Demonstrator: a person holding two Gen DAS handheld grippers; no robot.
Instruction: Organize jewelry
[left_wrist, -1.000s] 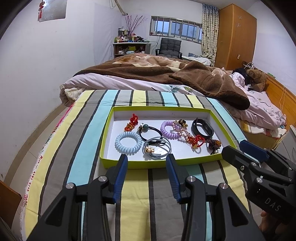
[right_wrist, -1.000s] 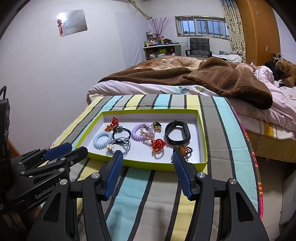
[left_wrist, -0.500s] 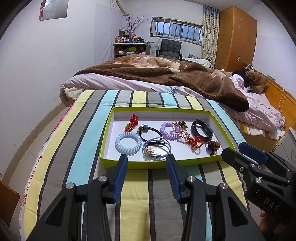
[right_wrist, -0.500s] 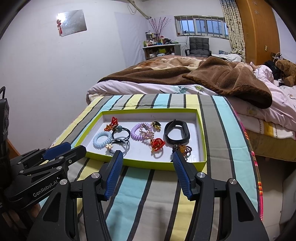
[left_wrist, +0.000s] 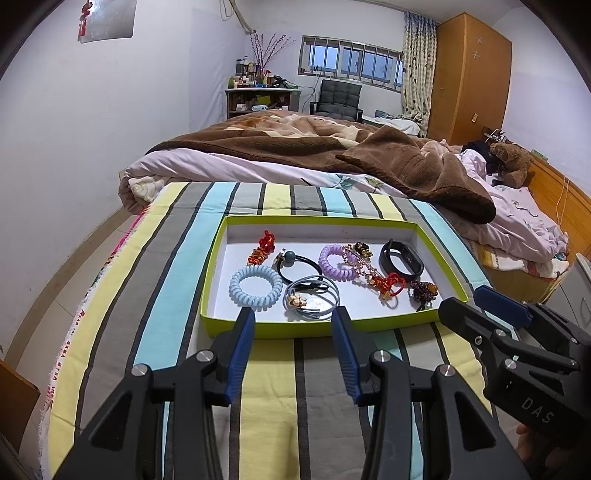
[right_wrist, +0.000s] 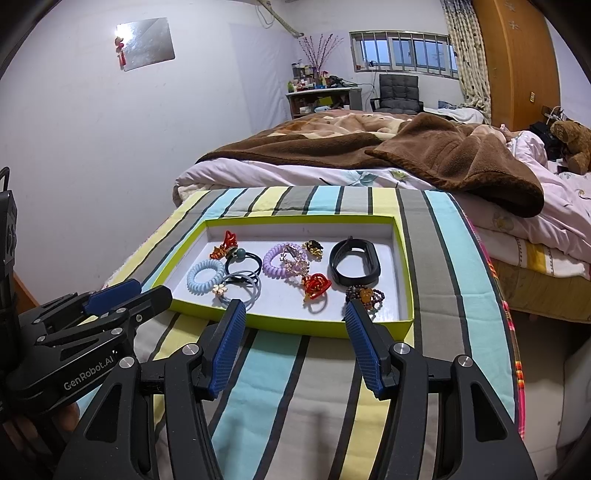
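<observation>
Two claws hang wide apart and hold nothing: your left claw (left_wrist: 293, 317) and your right claw (right_wrist: 293, 310) both hover over the striped cover (left_wrist: 273, 373), just short of the near rim of the green tray (left_wrist: 317, 326). Against the pictures from a second ago almost nothing differs; each view has tilted only slightly, and no piece in the tray has shifted. So, as a judgement, you are holding position rather than working on any piece.

Every piece of jewelry in view lies inside the tray. You have the blue coil band (left_wrist: 255, 286) at near left, the grey ring with a gold flower (left_wrist: 312, 297) just beside it, and the black tie with a bead (left_wrist: 295, 260) behind. The red knot charm (left_wrist: 263, 247) sits at the back left. The purple coil band (left_wrist: 336, 262) lies tangled with a pink chain (left_wrist: 360, 264). The black wristband (left_wrist: 400, 258) rests at right, with the red knotted cord (left_wrist: 389, 284) and the dark bead bracelet (left_wrist: 423, 290) nearer you.

Such a scene fits either a loose pile awaiting sorting or pieces already gathered in; you cannot tell which.
</observation>
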